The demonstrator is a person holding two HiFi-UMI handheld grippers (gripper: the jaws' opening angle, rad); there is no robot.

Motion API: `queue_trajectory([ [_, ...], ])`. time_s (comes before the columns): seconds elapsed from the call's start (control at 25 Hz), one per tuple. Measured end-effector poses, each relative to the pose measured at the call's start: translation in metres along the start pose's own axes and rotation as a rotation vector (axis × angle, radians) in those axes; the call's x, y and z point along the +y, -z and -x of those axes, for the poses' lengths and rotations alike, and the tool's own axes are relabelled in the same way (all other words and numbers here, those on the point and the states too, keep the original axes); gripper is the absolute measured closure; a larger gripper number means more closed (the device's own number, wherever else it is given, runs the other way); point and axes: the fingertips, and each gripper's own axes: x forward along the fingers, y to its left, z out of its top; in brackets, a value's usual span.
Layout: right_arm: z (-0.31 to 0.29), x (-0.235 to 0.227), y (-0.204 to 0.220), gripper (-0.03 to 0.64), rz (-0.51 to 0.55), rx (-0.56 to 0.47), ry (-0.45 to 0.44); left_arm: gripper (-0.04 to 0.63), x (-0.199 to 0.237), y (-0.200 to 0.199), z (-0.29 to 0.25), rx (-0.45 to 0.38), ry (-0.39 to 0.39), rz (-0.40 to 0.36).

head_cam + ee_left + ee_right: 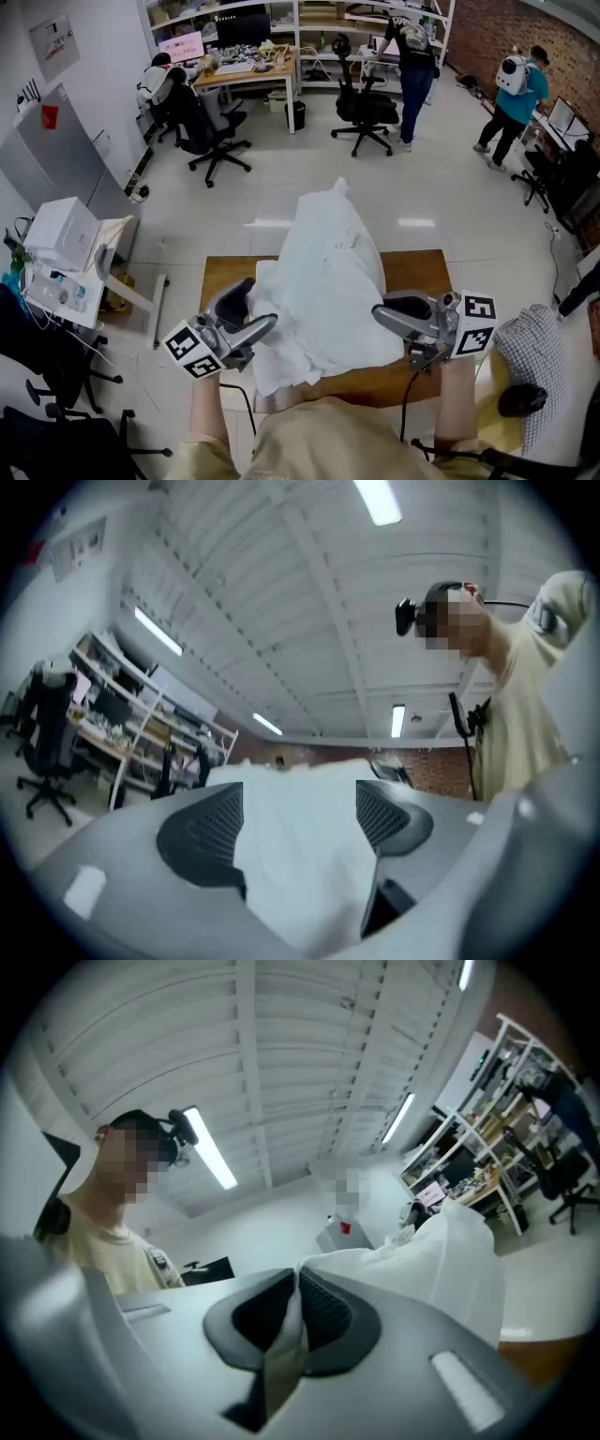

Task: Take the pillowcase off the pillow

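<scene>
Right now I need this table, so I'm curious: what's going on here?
A person is working a white pillowcase on the wooden table with two tools. The right hand-held gripper is shut on a fold of the fabric. The left hand-held gripper is open, fabric between its jaws but not pinched.
</scene>
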Motion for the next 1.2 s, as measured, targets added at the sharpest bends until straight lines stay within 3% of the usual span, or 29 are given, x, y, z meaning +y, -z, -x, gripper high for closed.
queue_trajectory([
  [0.08, -0.006, 0.021, 0.007, 0.603, 0.063, 0.066, -0.077, 0.237, 0.011, -0.052, -0.041, -0.041, 0.009, -0.078],
  [0.16, -0.012, 0.04, 0.015, 0.603, 0.113, 0.115, -0.136, 0.266, 0.028, -0.062, -0.092, 0.033, 0.027, -0.119],
  [0.24, -0.021, 0.053, 0.025, 0.603, 0.151, 0.154, -0.172, 0.38, 0.062, -0.033, -0.127, 0.195, 0.008, -0.132],
  [0.32, -0.032, 0.064, 0.04, 0.601, 0.186, 0.193, -0.195, 0.395, 0.089, 0.01, -0.145, 0.352, 0.013, -0.108],
  [0.36, -0.038, 0.068, 0.047, 0.603, 0.203, 0.212, -0.204, 0.434, 0.097, 0.024, -0.15, 0.392, 0.027, -0.082],
  [0.4, -0.043, 0.073, 0.053, 0.603, 0.22, 0.231, -0.212, 0.487, 0.101, 0.032, -0.154, 0.409, 0.045, -0.05],
  [0.44, -0.047, 0.078, 0.058, 0.602, 0.237, 0.25, -0.22, 0.595, 0.102, 0.035, -0.157, 0.416, 0.06, -0.027],
  [0.56, -0.051, 0.095, 0.065, 0.602, 0.289, 0.299, -0.251, 0.595, 0.103, 0.041, -0.171, 0.439, 0.069, -0.073],
  [0.6, -0.053, 0.1, 0.065, 0.601, 0.293, 0.308, -0.256, 0.595, 0.102, 0.039, -0.175, 0.419, 0.088, -0.053],
  [0.64, -0.056, 0.103, 0.064, 0.601, 0.28, 0.31, -0.252, 0.595, 0.099, 0.032, -0.179, 0.374, 0.128, 0.019],
  [0.68, -0.058, 0.105, 0.064, 0.601, 0.266, 0.311, -0.245, 0.586, 0.094, 0.024, -0.181, 0.32, 0.184, 0.131],
  [0.76, -0.061, 0.107, 0.062, 0.601, 0.244, 0.313, -0.225, 0.167, 0.078, 0.011, -0.184, 0.27, 0.275, 0.315],
  [0.8, -0.065, 0.11, 0.058, 0.601, 0.199, 0.302, -0.199, 0.162, 0.071, 0.012, -0.187, 0.292, 0.294, 0.32],
  [0.92, -0.071, 0.118, 0.05, 0.601, 0.139, 0.292, -0.162, 0.171, 0.05, 0.037, -0.204, 0.478, 0.318, 0.186],
  [0.96, -0.072, 0.118, 0.05, 0.601, 0.141, 0.295, -0.162, 0.204, 0.042, 0.048, -0.209, 0.555, 0.326, 0.151],
  [1.0, -0.072, 0.117, 0.05, 0.601, 0.142, 0.297, -0.16, 0.281, 0.035, 0.058, -0.212, 0.635, 0.334, 0.122],
  [1.08, -0.076, 0.114, 0.049, 0.601, 0.145, 0.295, -0.146, 0.544, 0.029, 0.07, -0.214, 0.761, 0.323, 0.069],
  [1.12, -0.077, 0.113, 0.047, 0.601, 0.15, 0.294, -0.135, 0.581, 0.033, 0.072, -0.215, 0.794, 0.288, 0.044],
  [1.2, -0.077, 0.114, 0.045, 0.601, 0.164, 0.291, -0.118, 0.583, 0.056, 0.077, -0.219, 0.822, 0.164, 0.0],
])
